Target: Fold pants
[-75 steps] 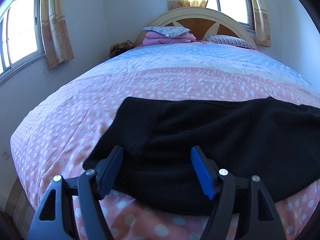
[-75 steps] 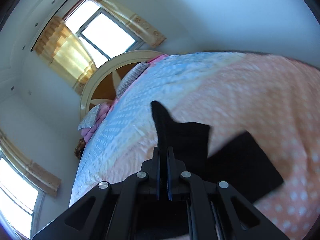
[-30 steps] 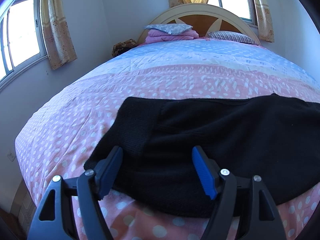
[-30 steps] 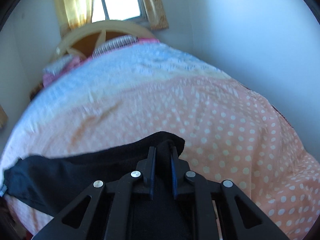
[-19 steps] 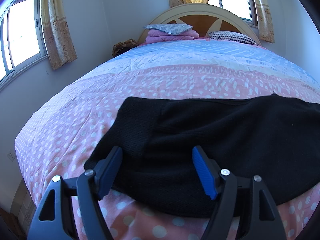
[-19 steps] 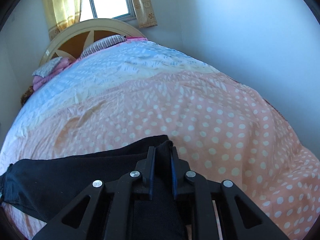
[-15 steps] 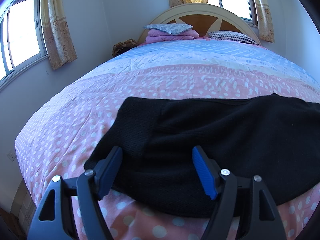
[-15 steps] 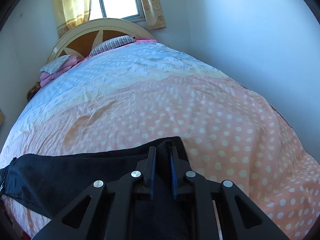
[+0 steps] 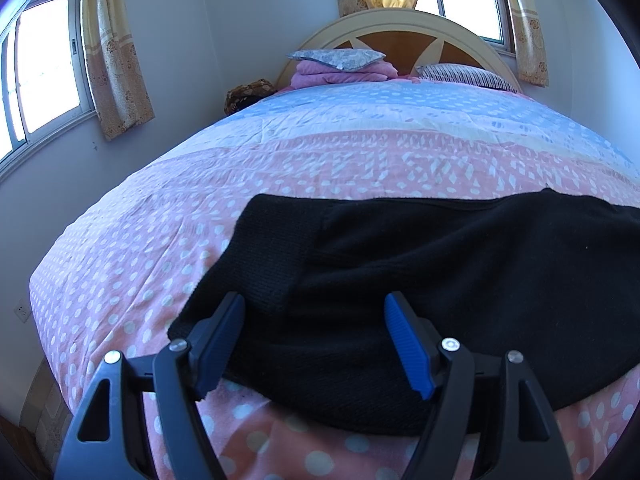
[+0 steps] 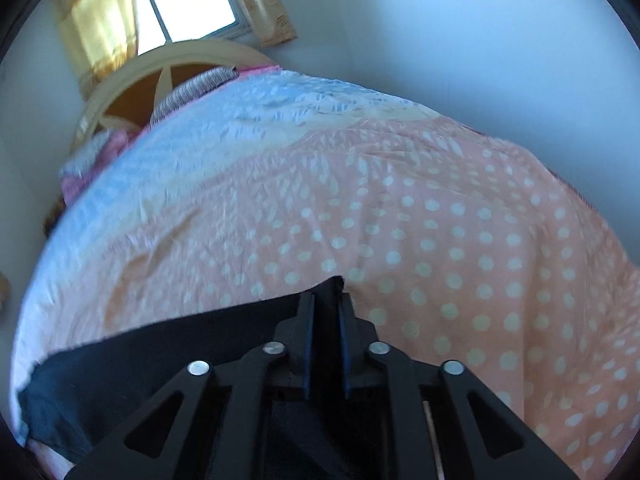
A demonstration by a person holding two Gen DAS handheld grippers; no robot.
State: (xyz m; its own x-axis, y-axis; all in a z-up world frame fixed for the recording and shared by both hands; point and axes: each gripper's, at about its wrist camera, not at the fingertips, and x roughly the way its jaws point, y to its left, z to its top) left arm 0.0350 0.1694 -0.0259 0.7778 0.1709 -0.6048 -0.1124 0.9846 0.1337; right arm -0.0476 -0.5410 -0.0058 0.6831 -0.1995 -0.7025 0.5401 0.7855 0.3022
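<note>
The black pants [image 9: 440, 272] lie flat along the bed's [image 9: 280, 168] near edge, the right gripper [image 10: 324, 312] pinching one end, probably to fold, while the left gripper [image 9: 316, 344] hovers spread above.

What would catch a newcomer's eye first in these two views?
The black knit pants spread across the near end of the pink polka-dot bedspread dominate. The right gripper is clamped on a corner of them, while the left gripper hovers open over their other end. Behind, a cream arched headboard stands under bright windows.
</note>
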